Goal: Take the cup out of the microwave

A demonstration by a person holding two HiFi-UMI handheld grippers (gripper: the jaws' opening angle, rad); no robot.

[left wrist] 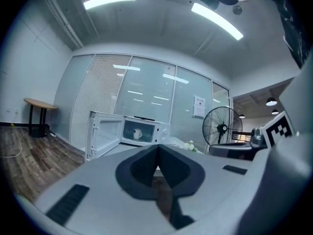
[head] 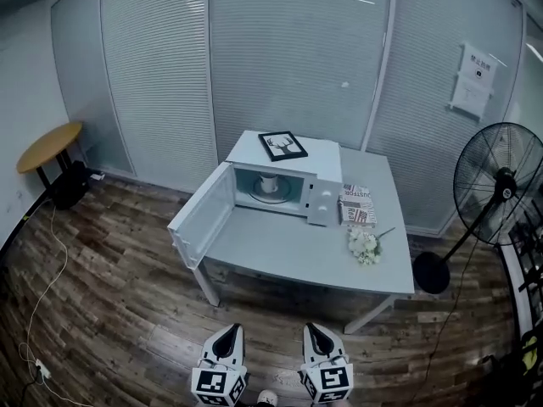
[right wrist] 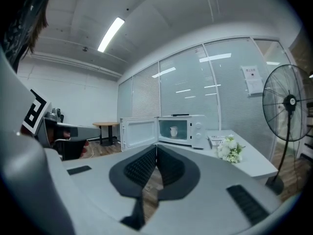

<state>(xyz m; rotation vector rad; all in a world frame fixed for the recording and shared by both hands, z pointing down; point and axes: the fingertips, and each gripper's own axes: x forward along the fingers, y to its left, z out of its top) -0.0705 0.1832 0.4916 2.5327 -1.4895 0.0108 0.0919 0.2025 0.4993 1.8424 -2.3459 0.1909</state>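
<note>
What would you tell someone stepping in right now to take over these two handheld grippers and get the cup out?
Left gripper: jaws together, empty.
Right gripper: jaws together, empty.
Both are short of the table and touch nothing.
Cup: upright inside the microwave, which stands on the table.
Done: the door already stands wide open, on the left in the head view.
Left: approach, open one gripper's jaws, grip the cup, and probably draw it straight out.
</note>
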